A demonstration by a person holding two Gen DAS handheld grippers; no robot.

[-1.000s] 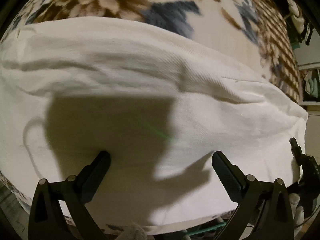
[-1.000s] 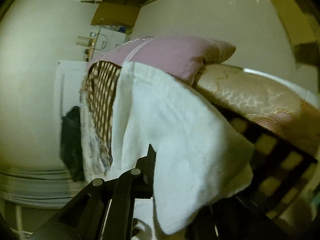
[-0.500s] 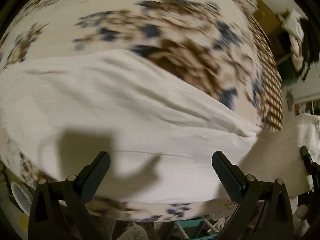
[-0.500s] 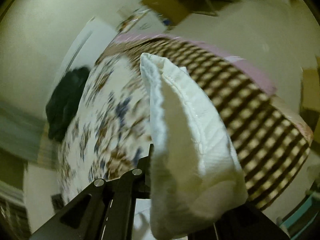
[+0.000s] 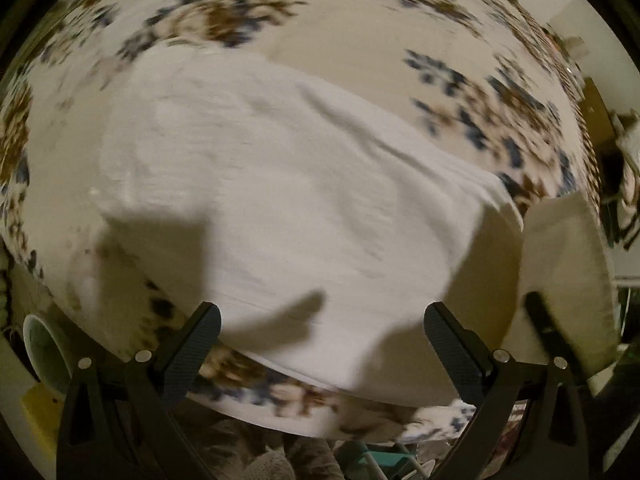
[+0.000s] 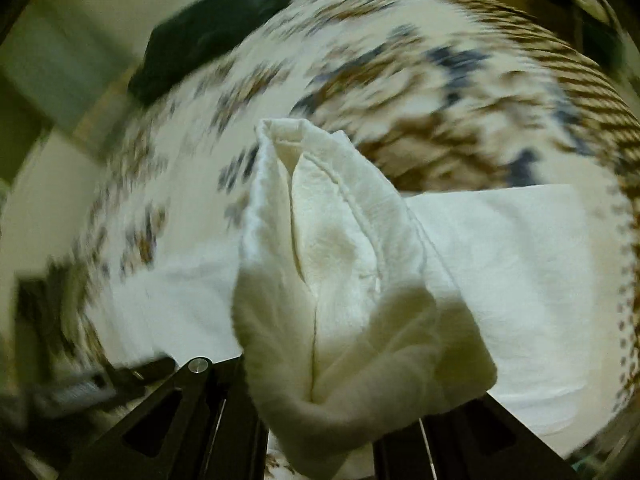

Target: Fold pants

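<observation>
White pants point(image 5: 280, 200) lie spread on a floral blanket point(image 5: 360, 32) in the left wrist view. My left gripper point(image 5: 320, 340) is open and empty, hovering above the near edge of the pants. My right gripper point(image 6: 320, 392) is shut on a bunched end of the pants point(image 6: 332, 280) and holds it lifted above the flat part of the pants point(image 6: 520, 260). That raised end point(image 5: 568, 264) and the right gripper's finger point(image 5: 548, 332) show at the right of the left wrist view. The fingertips of the right gripper are hidden by cloth.
The floral blanket point(image 6: 380, 80) has a brown checked border point(image 6: 580, 80) at the right. A dark garment point(image 6: 208, 32) lies at the blanket's far edge. A white cup point(image 5: 44, 352) stands below the bed edge at the lower left. Clutter shows at the far right point(image 5: 624, 168).
My right gripper has swung the held pants end up and over toward the flat part of the pants. My left gripper has pulled back and higher, so more blanket shows.
</observation>
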